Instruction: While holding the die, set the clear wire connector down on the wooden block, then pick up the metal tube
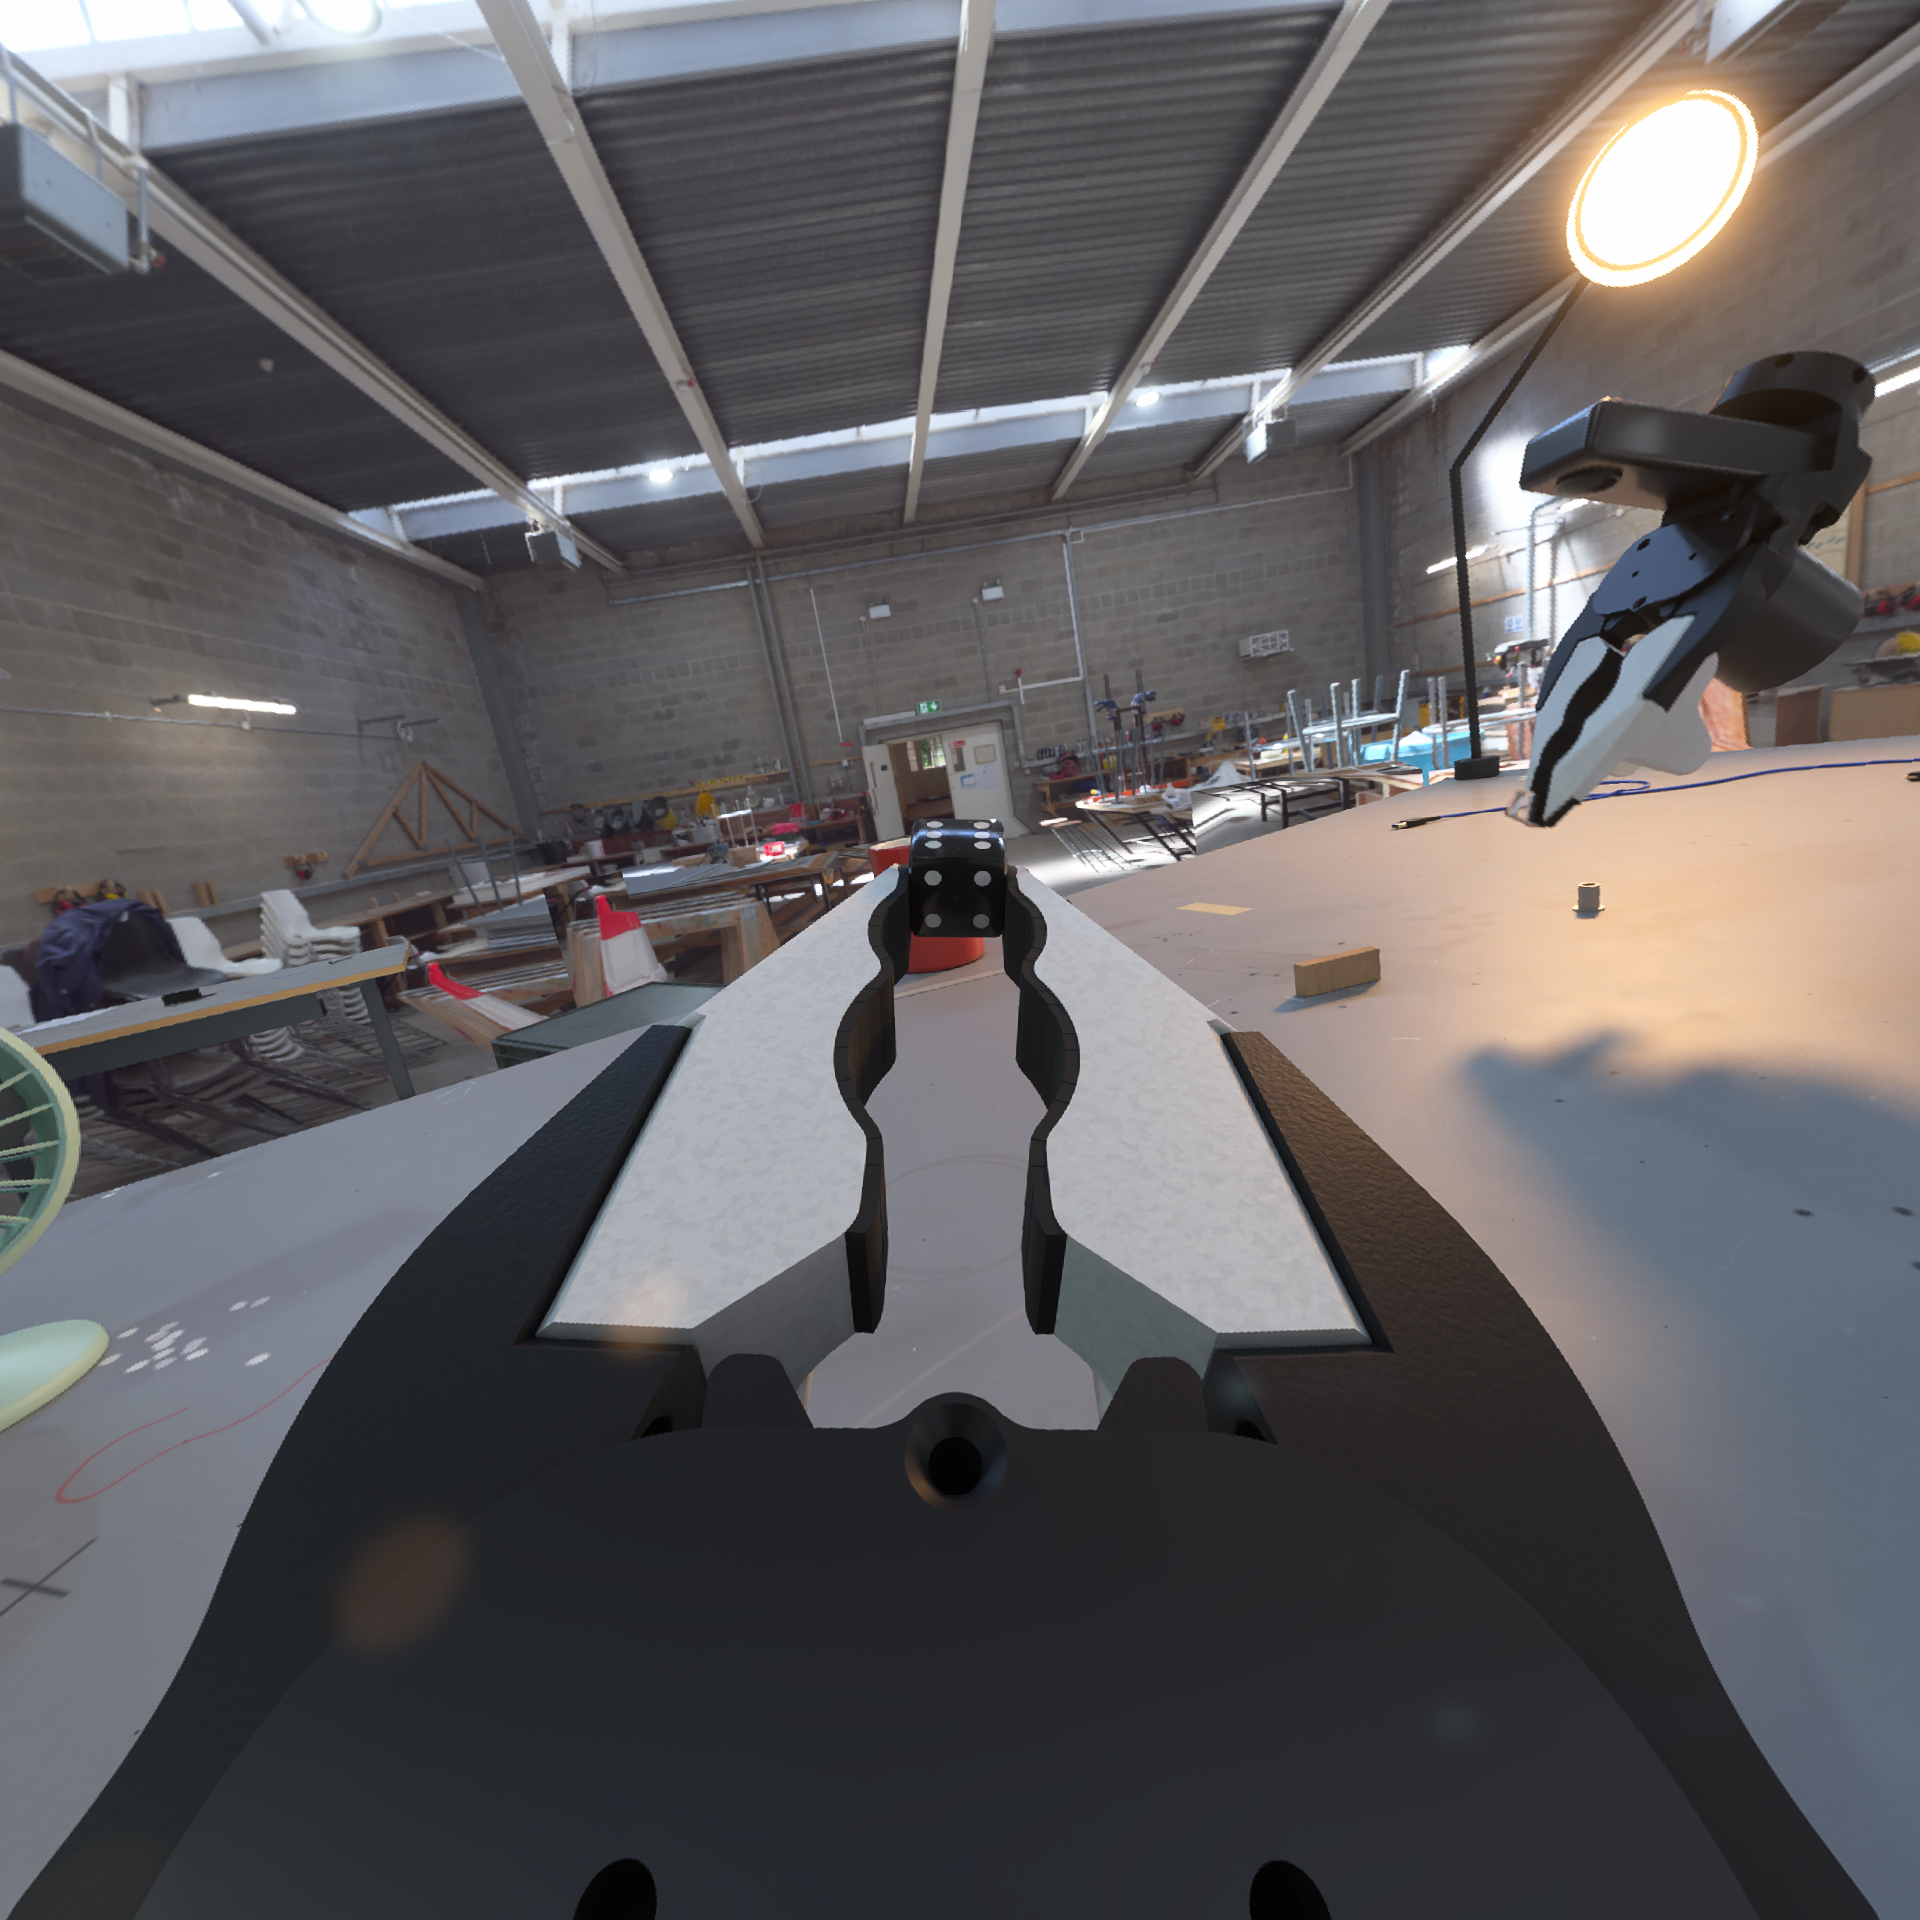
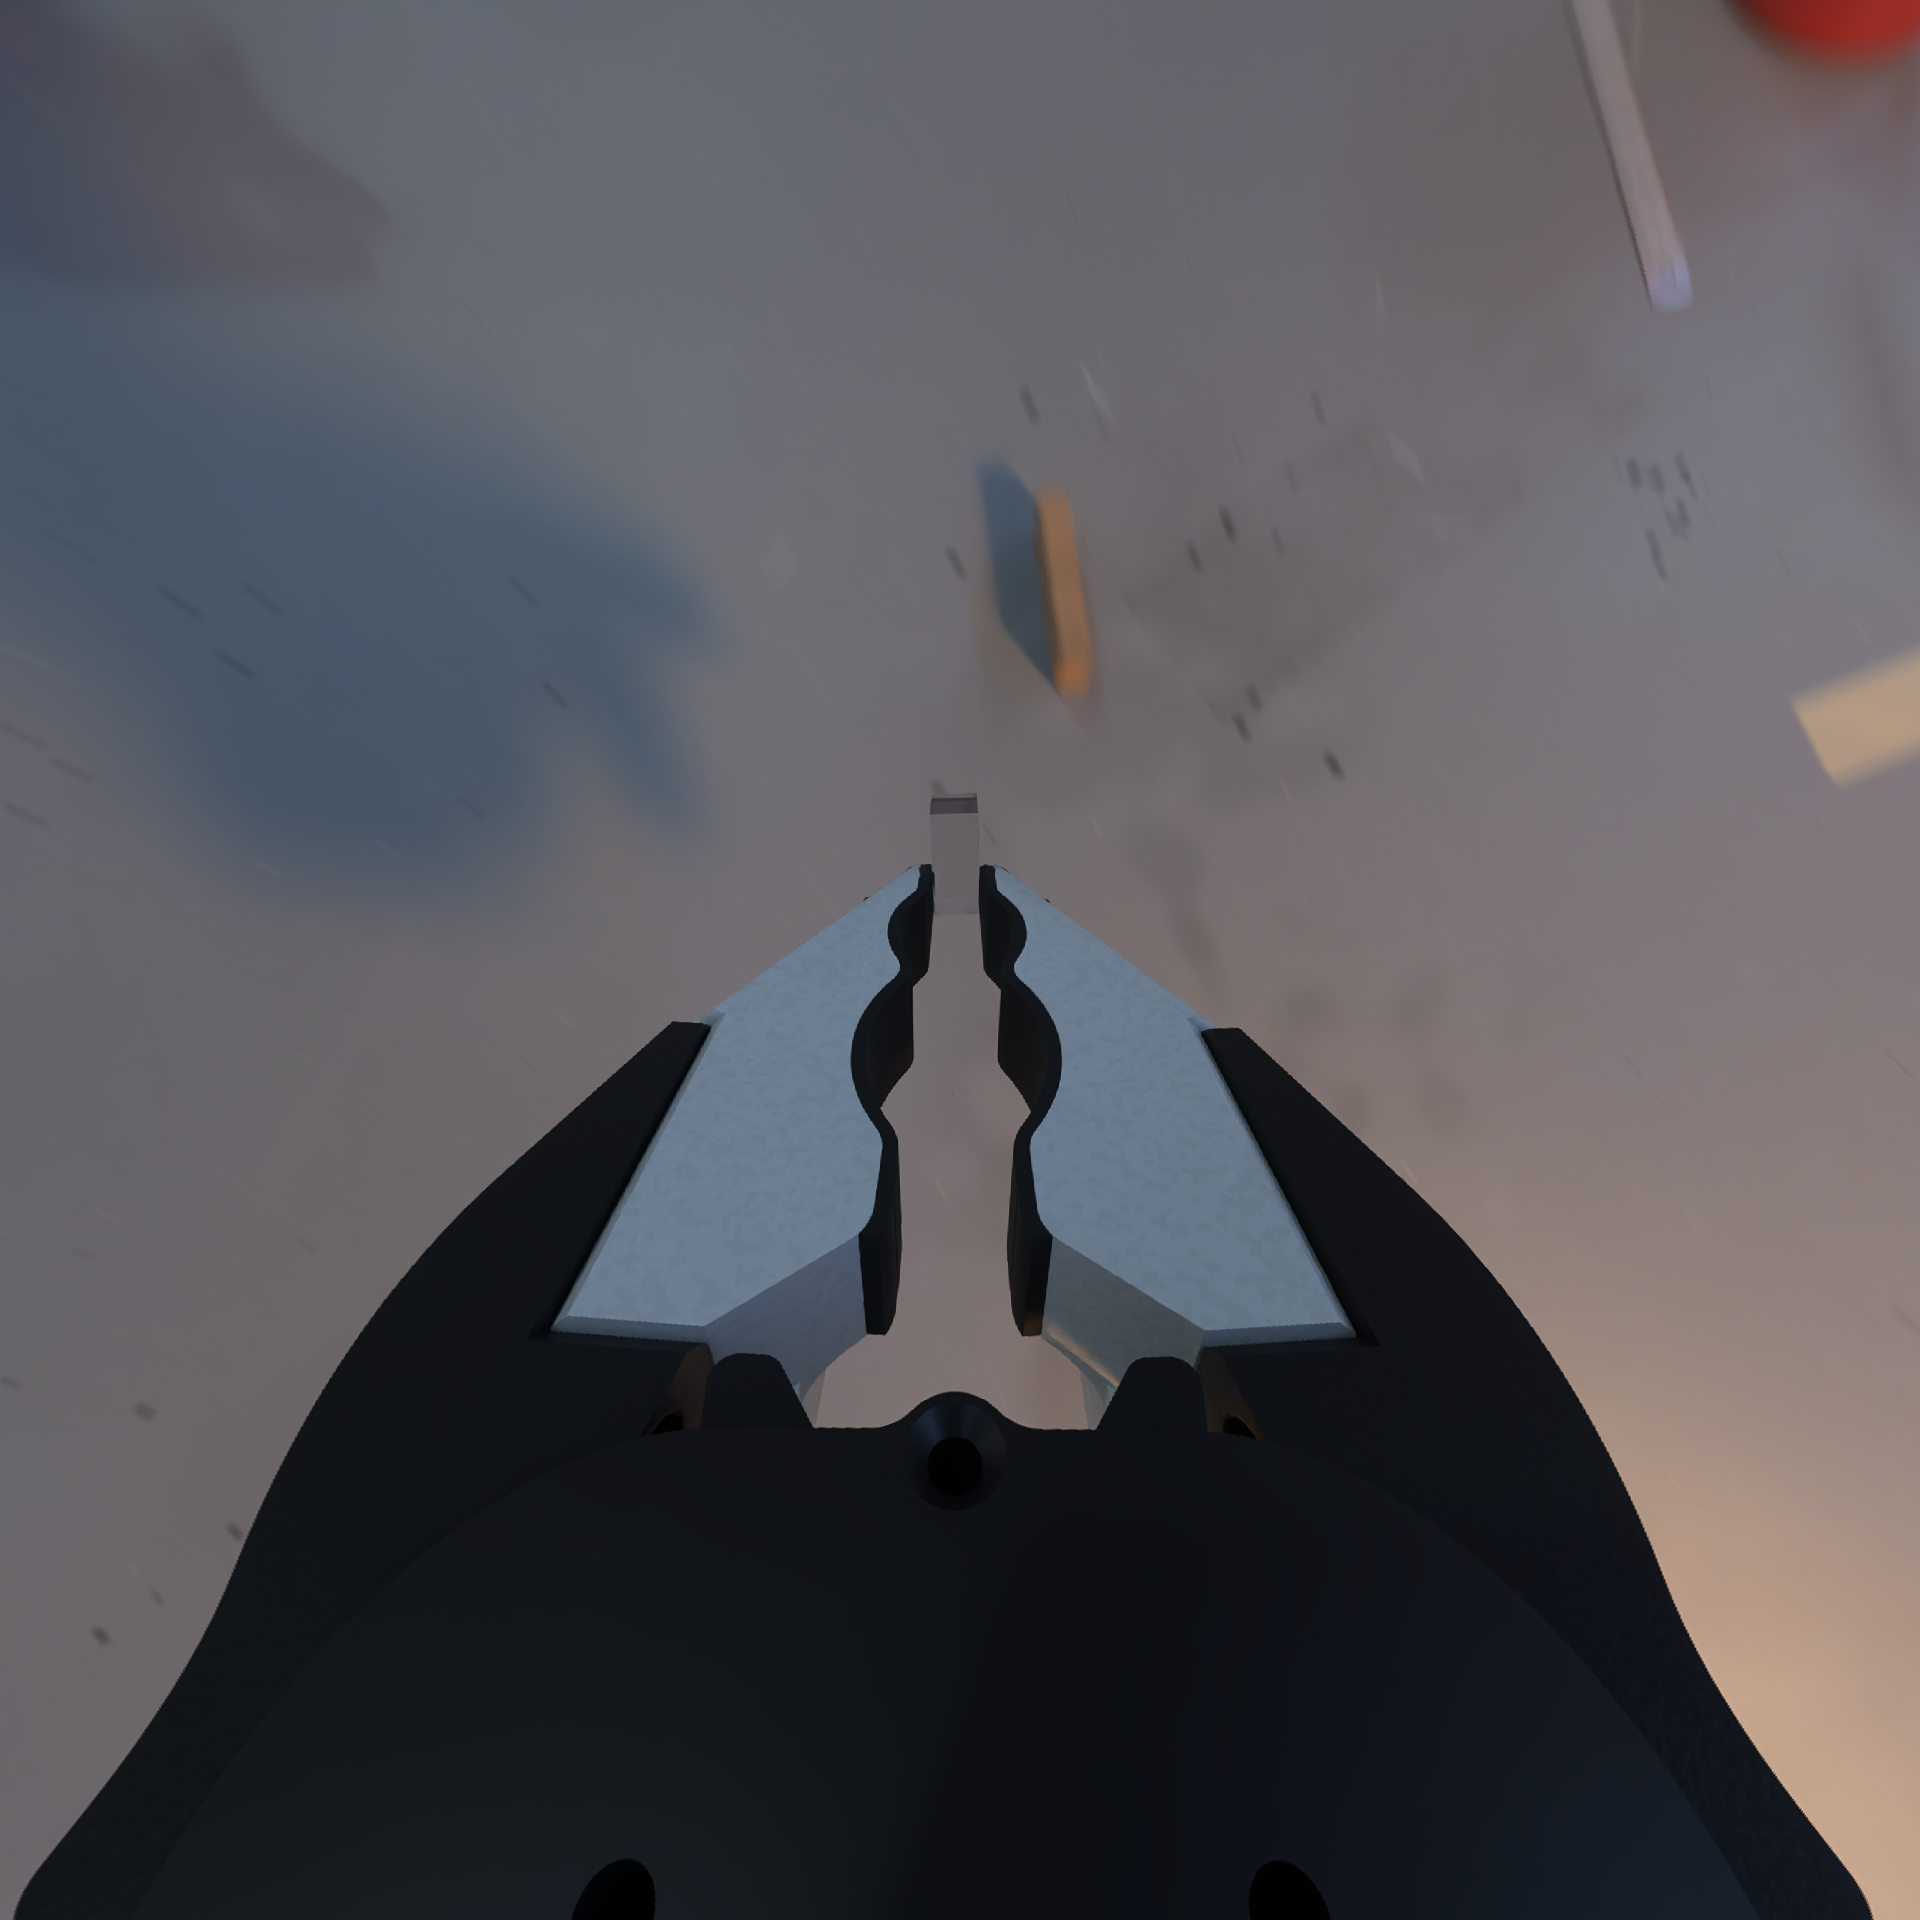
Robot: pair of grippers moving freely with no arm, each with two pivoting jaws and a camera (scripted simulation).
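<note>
My left gripper (image 1: 956, 883) is shut on a black die (image 1: 956, 844) with white pips, held above the grey table (image 1: 1558, 1351). My right gripper (image 1: 1540, 812) hangs above the table at the far right, tips down, shut on the small clear wire connector (image 1: 1520, 805). In the right wrist view the right gripper (image 2: 956, 883) pinches the connector (image 2: 954, 836). The wooden block (image 2: 1070, 592) lies blurred on the table beyond the tips. It also shows in the left wrist view (image 1: 1337, 971). A short grey metal tube (image 1: 1588, 896) stands right of the block.
A black desk lamp (image 1: 1475, 769) and a blue cable (image 1: 1714, 779) are at the far right. A red cylinder (image 1: 940, 951) sits behind the die. A tan strip (image 1: 1216, 909) lies near the block. A green fan (image 1: 21, 1143) stands left. A thin grey rod (image 2: 1631, 156) lies top right.
</note>
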